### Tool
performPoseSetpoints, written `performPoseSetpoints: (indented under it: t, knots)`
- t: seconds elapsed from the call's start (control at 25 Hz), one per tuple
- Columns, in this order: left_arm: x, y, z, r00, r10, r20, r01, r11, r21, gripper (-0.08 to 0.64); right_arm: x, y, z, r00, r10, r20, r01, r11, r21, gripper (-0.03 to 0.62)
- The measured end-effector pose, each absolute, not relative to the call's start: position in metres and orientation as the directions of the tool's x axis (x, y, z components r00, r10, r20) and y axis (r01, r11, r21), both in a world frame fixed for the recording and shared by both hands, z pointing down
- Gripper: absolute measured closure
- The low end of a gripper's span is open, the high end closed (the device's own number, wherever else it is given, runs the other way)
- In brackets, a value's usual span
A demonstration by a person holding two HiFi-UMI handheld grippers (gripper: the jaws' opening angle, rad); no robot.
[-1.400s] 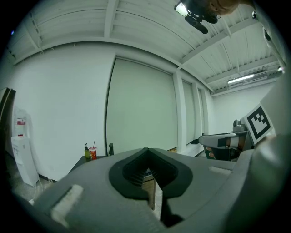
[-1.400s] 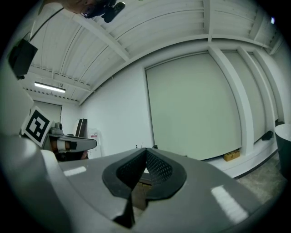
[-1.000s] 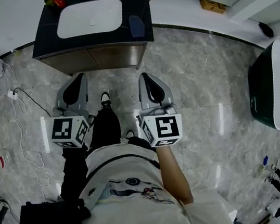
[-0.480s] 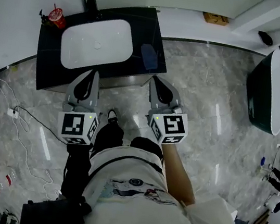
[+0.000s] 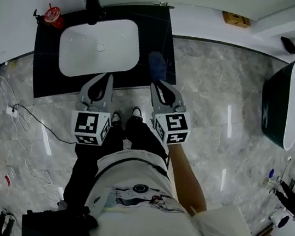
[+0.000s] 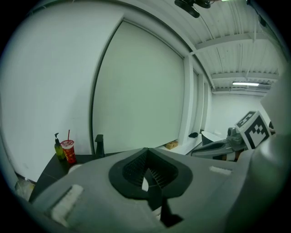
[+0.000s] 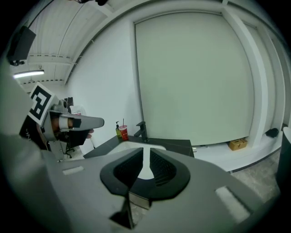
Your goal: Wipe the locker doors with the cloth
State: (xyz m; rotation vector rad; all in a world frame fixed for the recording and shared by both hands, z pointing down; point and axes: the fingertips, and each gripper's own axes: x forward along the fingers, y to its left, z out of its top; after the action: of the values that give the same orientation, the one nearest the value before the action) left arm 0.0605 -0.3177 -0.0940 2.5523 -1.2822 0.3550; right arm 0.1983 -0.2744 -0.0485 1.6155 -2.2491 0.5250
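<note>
A blue cloth lies on the right end of the dark vanity counter, beside the white basin. My right gripper hovers at the counter's front edge, just short of the cloth. Its jaws have just been opening and stand slightly apart with nothing between them. My left gripper is level with it, in front of the basin, with its pads meeting at the tips and nothing held. The cabinet front under the counter is hidden in these views.
A red cup with a straw and a green bottle stand at the counter's back left; a black faucet is behind the basin. A dark bathtub is at the right. Cables trail on the marble floor at the left.
Both grippers have moved forward to the vanity's front edge, and the person has stepped closer. The right gripper now sits just short of the blue cloth.
</note>
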Motion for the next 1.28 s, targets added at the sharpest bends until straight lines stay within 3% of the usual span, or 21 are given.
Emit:
performPoseSetpoints:
  t: [0.44, 0.84, 1.28]
  knots:
    - [0.085, -0.346, -0.009, 0.545, -0.665, 0.511, -0.818, -0.554, 0.153, 0.557, 0.231, -0.332, 0.073, -0.322, -0.675, 0.664, -0.941, 0.308, -0.143, 0.489]
    - [0.101, -0.354, 0.043, 0.518, -0.600, 0.610, -0.830, -0.525, 0.188, 0.557, 0.246, -0.374, 0.169, -0.299, -0.478, 0.826, -0.920, 0.375, -0.116, 0.362]
    - [0.094, -0.351, 0.053, 0.497, -0.592, 0.635, -0.840, -0.512, 0.181, 0.557, 0.248, -0.387, 0.193, -0.238, -0.433, 0.869, -0.933, 0.349, -0.082, 0.302]
